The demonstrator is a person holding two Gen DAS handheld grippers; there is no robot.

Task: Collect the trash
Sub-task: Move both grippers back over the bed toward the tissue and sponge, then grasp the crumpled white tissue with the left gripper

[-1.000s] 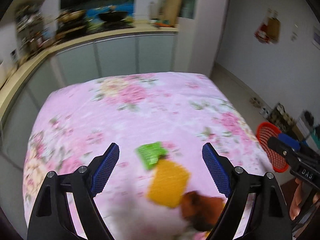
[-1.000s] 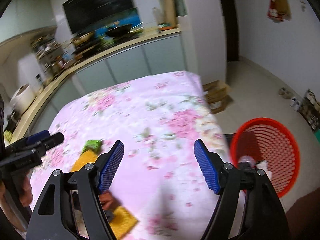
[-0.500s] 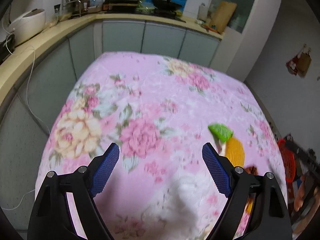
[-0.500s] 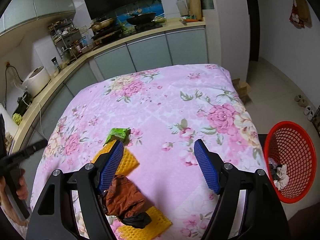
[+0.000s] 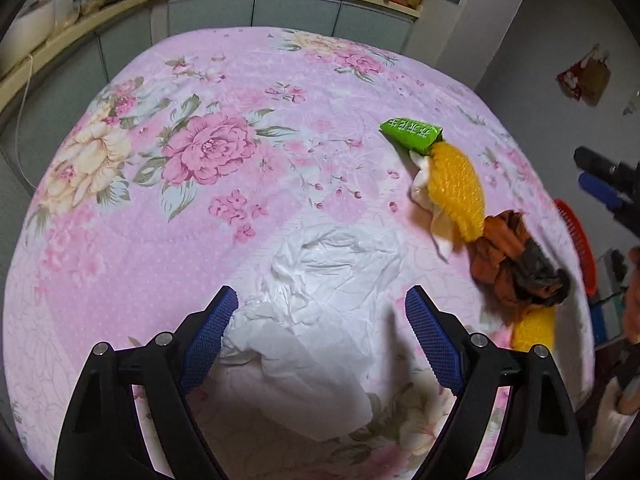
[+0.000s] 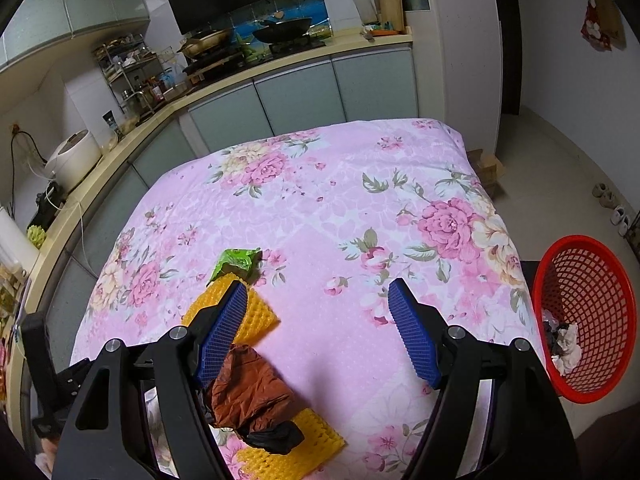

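Jaws apart on both; white tissue only in left view

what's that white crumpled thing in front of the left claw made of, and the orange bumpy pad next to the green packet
White crumpled thing: likely tissue paper, matte, with fine soft creases. Orange bumpy pad: probably foam netting, given its regular raised mesh texture, though plastic is possible.

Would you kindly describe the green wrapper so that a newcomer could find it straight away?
Start at the pink floral tablecloth covering the table. On its left part lies a row of litter; the small crumpled green plastic wrapper is the farthest piece, touching the yellow foam net. It is the only green item, and the left wrist view shows white print on it.
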